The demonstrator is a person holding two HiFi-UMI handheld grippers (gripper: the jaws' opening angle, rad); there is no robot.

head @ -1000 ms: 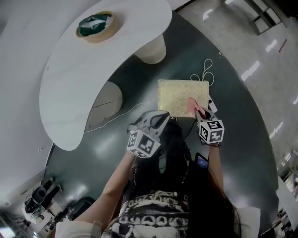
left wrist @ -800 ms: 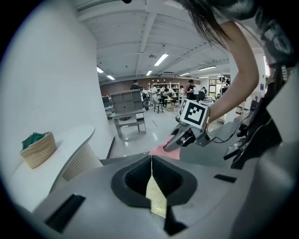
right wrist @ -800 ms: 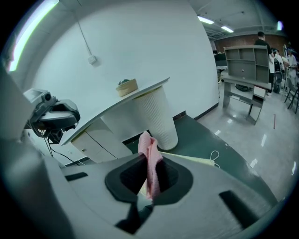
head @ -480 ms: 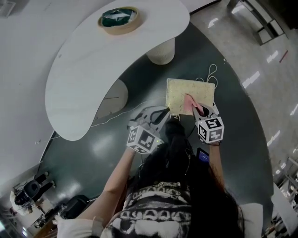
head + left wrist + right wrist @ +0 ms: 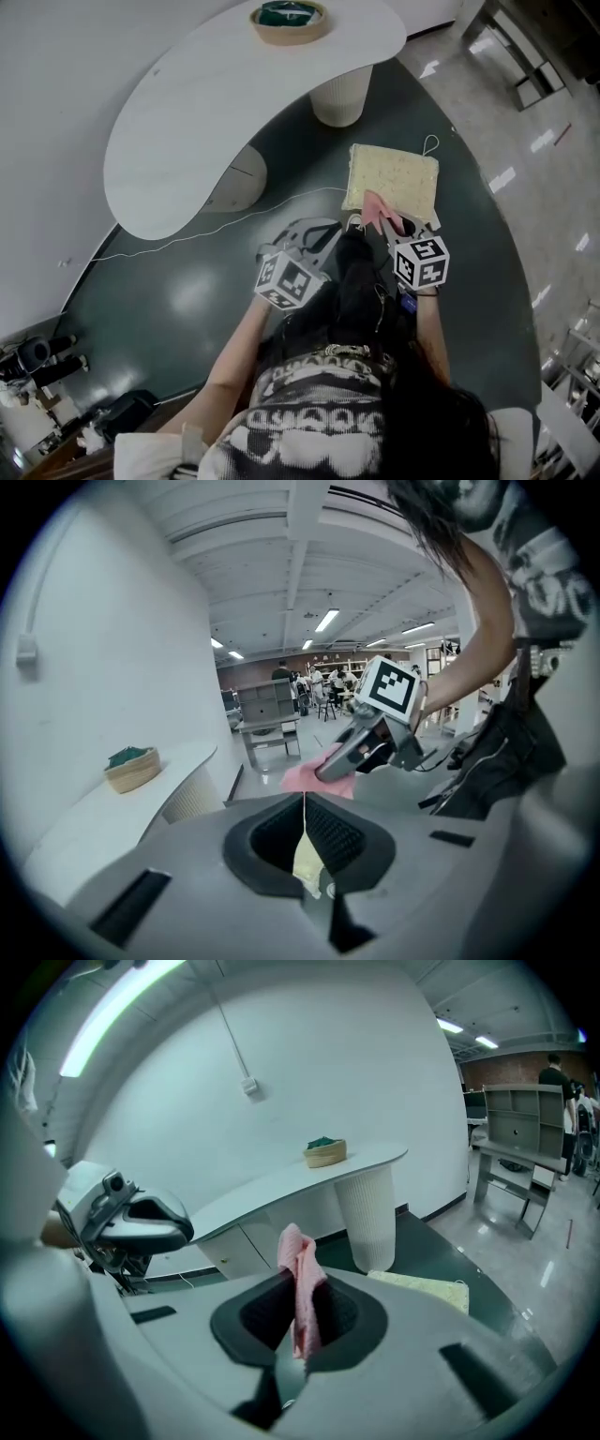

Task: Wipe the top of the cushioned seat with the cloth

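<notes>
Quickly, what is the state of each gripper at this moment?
Left gripper: shut, with nothing between the jaws.
Right gripper: shut on the pink cloth.

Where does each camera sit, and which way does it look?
Head view: on the person's head, looking down at the cushioned seat, left gripper, right gripper, forearms and hair.
Left gripper view: on the left gripper, facing the right gripper and arm.
Right gripper view: on the right gripper, facing the table and left gripper past fingers shut on the cloth.
All three show the cloth.
</notes>
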